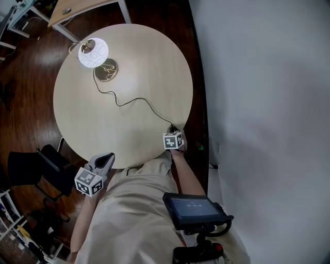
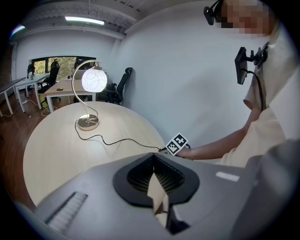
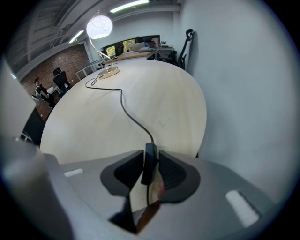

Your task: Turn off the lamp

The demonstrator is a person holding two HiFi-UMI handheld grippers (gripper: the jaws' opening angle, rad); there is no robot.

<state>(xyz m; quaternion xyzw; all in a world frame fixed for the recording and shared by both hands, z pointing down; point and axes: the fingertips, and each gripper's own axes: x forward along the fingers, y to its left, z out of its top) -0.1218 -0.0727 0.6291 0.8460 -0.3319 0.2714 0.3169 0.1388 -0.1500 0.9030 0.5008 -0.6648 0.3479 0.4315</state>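
The lamp point(image 1: 94, 52) stands lit at the far left of the round pale table point(image 1: 149, 56), its white globe glowing above a brass base point(image 1: 106, 69). A black cord point(image 1: 134, 100) snakes from the base to the near right edge. There my right gripper point(image 1: 172, 131) points steeply down at the cord. In the right gripper view the black inline switch point(image 3: 150, 161) sits upright between the pads of the right gripper point(image 3: 150, 169), which press on both its sides. My left gripper point(image 1: 105, 160) hangs off the near table edge over my lap, jaws together, holding nothing.
A white wall point(image 1: 268, 103) runs close along the table's right side. A black chair point(image 1: 41, 170) stands at the near left on dark wood floor. A second desk point(image 1: 77, 10) lies beyond the lamp. A black screen device point(image 1: 193, 209) hangs at my chest.
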